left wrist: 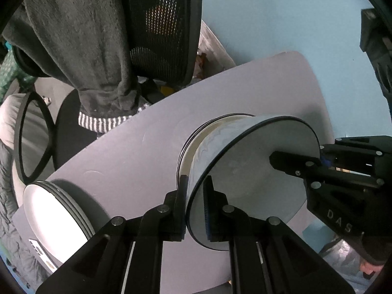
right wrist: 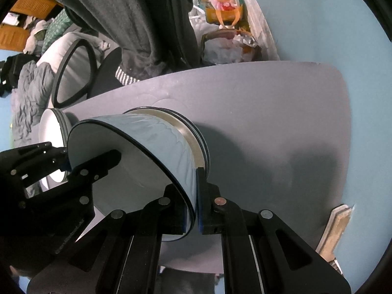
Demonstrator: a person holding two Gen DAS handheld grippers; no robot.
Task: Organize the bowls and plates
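Note:
A bowl (left wrist: 245,171) with a blue marbled outside (right wrist: 159,137) and a pale inside is held by its rim from two sides. My left gripper (left wrist: 196,203) is shut on the near rim in the left wrist view. My right gripper (right wrist: 196,196) is shut on the opposite rim, and shows as the right gripper (left wrist: 318,161) on the far side of the bowl. The left gripper (right wrist: 66,164) also appears in the right wrist view. The bowl's base is at a stack of cream dark-rimmed dishes (left wrist: 193,142) (right wrist: 196,127) on the grey table (left wrist: 122,147) (right wrist: 269,122); whether they touch I cannot tell.
A second stack of white plates (left wrist: 54,210) (right wrist: 51,127) stands near the table's edge. Behind the table is an office chair draped with a dark fleece garment (left wrist: 98,36) (right wrist: 127,12). Bags of rubbish (right wrist: 227,41) lie beyond it. A wooden piece (right wrist: 335,227) lies on the blue floor.

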